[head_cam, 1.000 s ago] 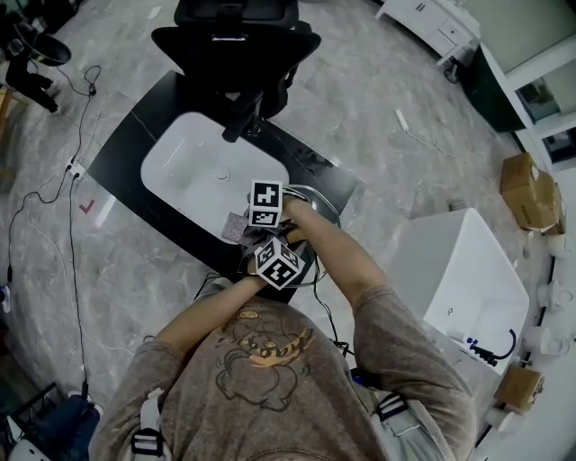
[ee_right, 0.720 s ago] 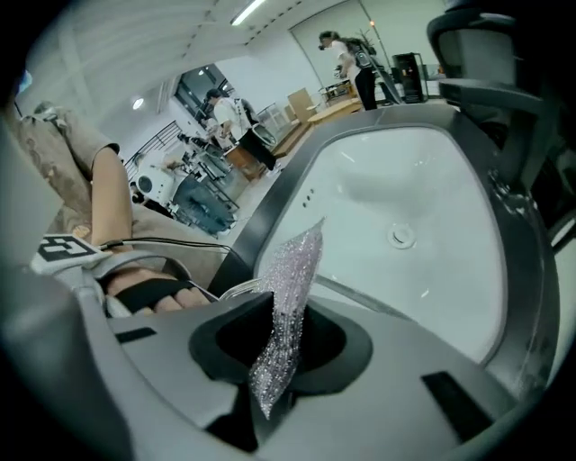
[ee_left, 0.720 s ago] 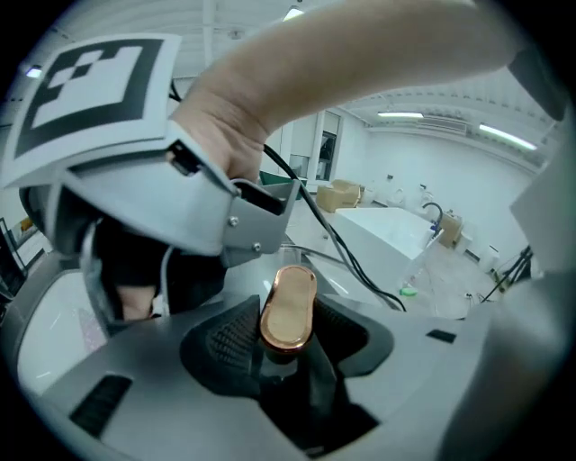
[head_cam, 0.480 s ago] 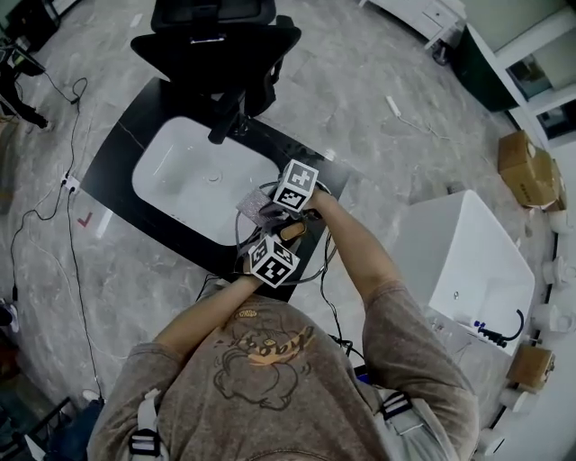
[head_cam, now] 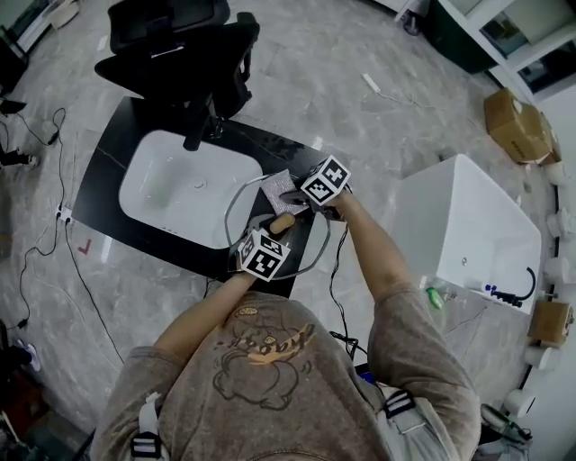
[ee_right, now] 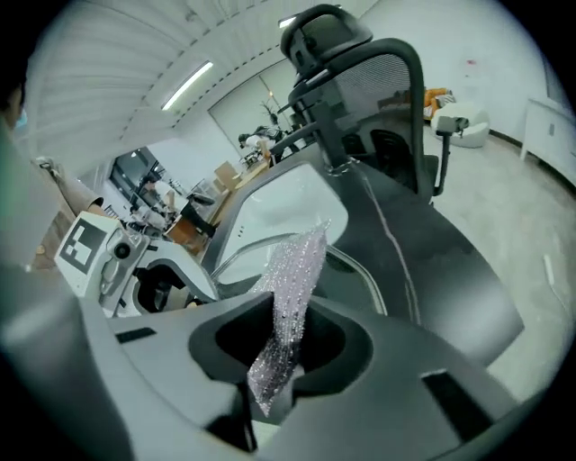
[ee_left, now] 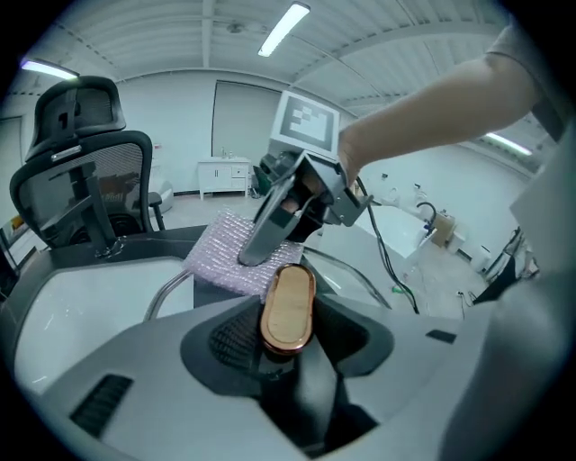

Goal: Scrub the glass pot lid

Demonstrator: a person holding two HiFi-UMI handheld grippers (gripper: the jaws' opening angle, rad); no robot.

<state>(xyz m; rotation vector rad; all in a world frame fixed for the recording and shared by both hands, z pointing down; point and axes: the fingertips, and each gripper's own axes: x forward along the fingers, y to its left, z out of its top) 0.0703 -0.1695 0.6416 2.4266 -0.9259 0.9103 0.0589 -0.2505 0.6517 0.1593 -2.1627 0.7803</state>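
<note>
Black counter (head_cam: 108, 180), open floor (head_cam: 315, 72) around — glass lid (head_cam: 245, 205), scrub cloth (head_cam: 274, 187) near right edge

Evenly bright indoors, lit from above by ceiling strip lights (ee_left: 286, 27). Soft, faint shadows only; mild sheen on the marble floor (head_cam: 306, 45). Strong fisheye bending and dark rounded corners in both gripper views. Soft and out of focus on the close-up bodies of left gripper (ee_left: 288, 333) and right gripper (ee_right: 279, 356). Sharp throughout in the head view.
</note>
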